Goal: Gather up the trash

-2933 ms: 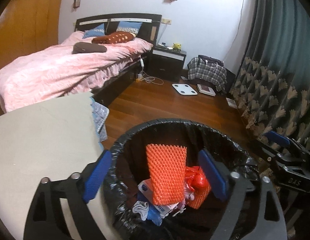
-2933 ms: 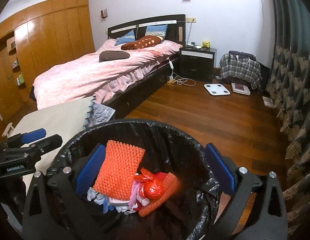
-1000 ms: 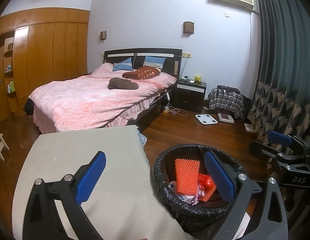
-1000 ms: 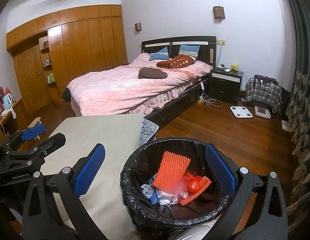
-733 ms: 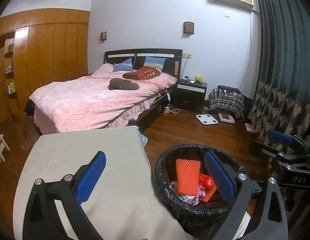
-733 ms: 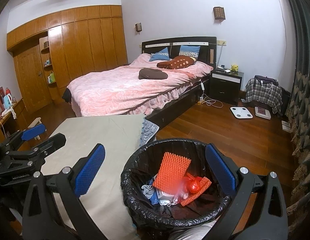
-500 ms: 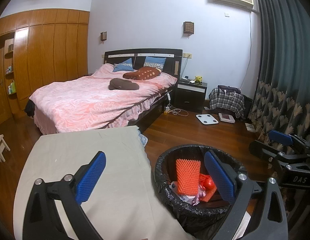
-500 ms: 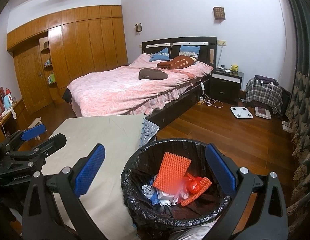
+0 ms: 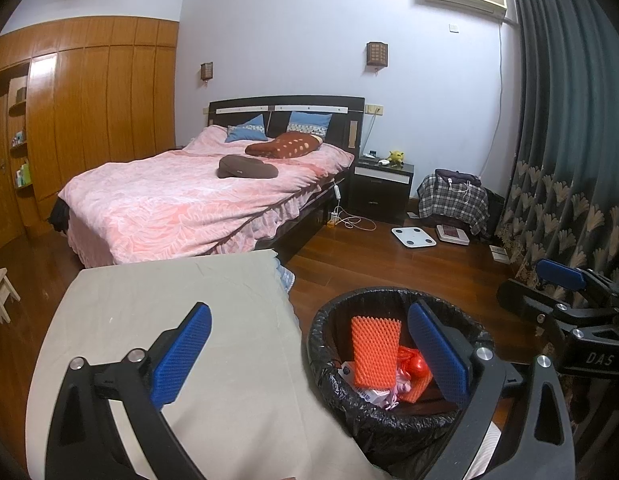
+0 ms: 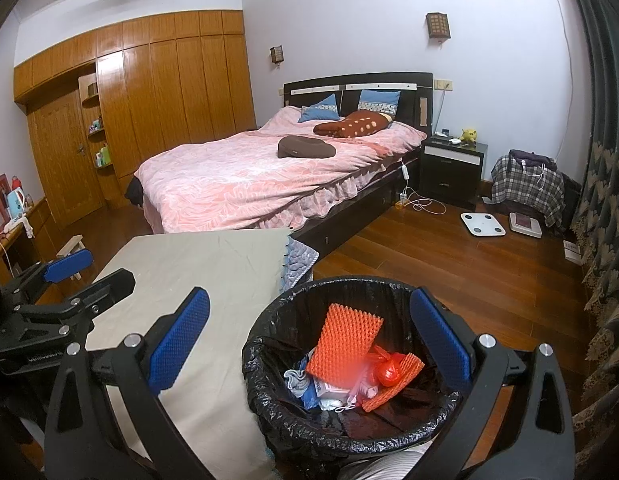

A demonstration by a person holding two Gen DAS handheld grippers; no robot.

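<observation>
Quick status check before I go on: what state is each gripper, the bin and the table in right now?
Left gripper: jaws open, holding nothing.
Right gripper: jaws open, holding nothing.
Bin: upright beside the table, black liner in, no lid, partly filled.
Orange foam net: inside the bin, on top of the trash.
Table: cloth-covered, no trash visible on it.

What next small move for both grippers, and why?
Probably hold both open and stop. The left gripper and right gripper are empty, the trash sits in the black-lined bin, and the beige cloth-covered table shows nothing left.
</observation>
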